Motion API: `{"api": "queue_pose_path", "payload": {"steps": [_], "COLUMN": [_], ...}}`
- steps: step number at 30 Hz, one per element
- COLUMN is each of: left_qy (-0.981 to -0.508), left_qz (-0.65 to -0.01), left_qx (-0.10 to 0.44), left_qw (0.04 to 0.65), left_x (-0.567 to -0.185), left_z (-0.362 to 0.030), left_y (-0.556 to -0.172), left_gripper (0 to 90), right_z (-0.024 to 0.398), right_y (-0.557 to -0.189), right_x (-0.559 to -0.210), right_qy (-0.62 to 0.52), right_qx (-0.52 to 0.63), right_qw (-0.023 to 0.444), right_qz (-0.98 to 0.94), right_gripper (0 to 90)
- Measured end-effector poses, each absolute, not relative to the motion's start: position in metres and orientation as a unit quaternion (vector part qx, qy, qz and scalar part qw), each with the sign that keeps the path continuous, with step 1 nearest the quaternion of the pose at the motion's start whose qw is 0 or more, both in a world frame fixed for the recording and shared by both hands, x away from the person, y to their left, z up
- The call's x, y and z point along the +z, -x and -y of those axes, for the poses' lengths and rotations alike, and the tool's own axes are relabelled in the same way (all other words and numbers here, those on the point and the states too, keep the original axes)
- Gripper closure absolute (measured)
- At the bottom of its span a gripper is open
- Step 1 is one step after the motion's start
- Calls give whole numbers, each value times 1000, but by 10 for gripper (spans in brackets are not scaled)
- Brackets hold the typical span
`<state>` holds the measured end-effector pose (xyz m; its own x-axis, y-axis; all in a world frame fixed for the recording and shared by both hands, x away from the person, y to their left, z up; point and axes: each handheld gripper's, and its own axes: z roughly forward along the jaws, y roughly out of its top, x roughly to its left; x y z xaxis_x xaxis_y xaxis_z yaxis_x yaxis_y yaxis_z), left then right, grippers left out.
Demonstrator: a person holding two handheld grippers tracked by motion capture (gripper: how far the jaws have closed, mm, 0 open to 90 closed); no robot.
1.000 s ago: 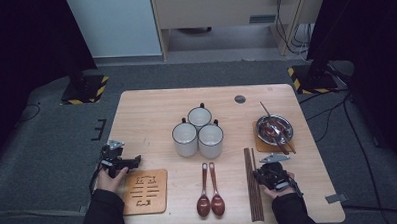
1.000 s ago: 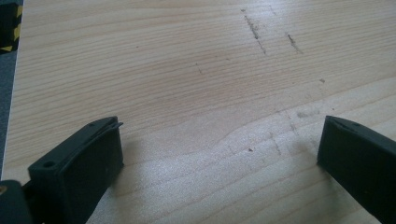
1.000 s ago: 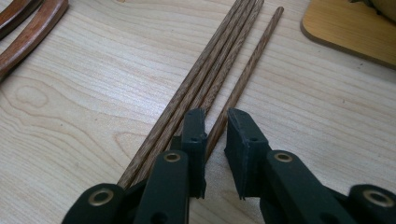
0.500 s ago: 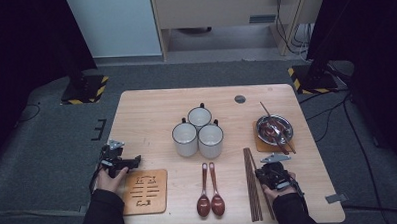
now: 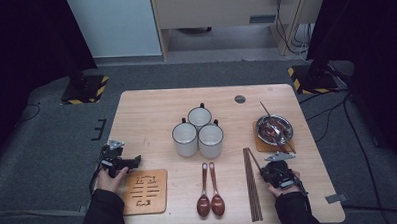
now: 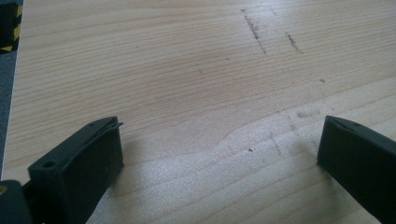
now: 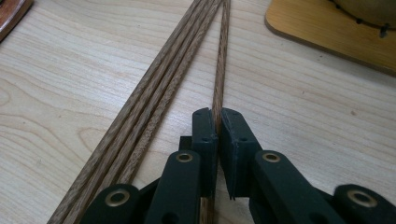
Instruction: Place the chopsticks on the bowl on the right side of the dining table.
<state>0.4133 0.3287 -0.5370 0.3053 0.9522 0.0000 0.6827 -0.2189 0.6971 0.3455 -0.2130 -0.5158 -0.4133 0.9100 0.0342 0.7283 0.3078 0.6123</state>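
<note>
Several dark wooden chopsticks (image 5: 253,190) lie side by side on the table (image 5: 151,113), right of centre near the front. My right gripper (image 5: 265,170) is shut on one chopstick (image 7: 220,56), which angles slightly away from the others (image 7: 159,88); in the right gripper view the jaws (image 7: 217,116) pinch it between their tips. My left gripper (image 5: 136,160) rests at the table's left edge, pointing right. It stands open (image 6: 219,144) over bare wood with nothing between its jaws.
Three white mugs (image 5: 199,132) cluster mid-table. Two brown spoons (image 5: 210,201) lie left of the chopsticks. A carved wooden trivet (image 5: 145,190) sits front left. A metal bowl (image 5: 274,128) holding utensils stands on a wooden mat at the right.
The right hand has shifted a little at the chopsticks. The left hand has stayed where it was.
</note>
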Motion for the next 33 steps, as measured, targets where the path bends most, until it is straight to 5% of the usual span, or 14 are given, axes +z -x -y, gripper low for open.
{"api": "queue_pose_path", "payload": {"steps": [22, 33], "left_qy": [-749, -749], "left_qz": [-546, -546], "left_qx": [222, 222], "left_qw": [304, 304], "left_x": [-537, -537], "left_z": [-329, -329], "left_y": [-413, -413], "left_gripper": [0, 0], "right_z": [233, 239], "right_y": [-347, -342], "right_x": [-516, -512], "right_qy": [-531, -532], "right_qx": [277, 290], "right_qw": [168, 170], "right_qz": [-783, -777], "right_gripper": [848, 762]}}
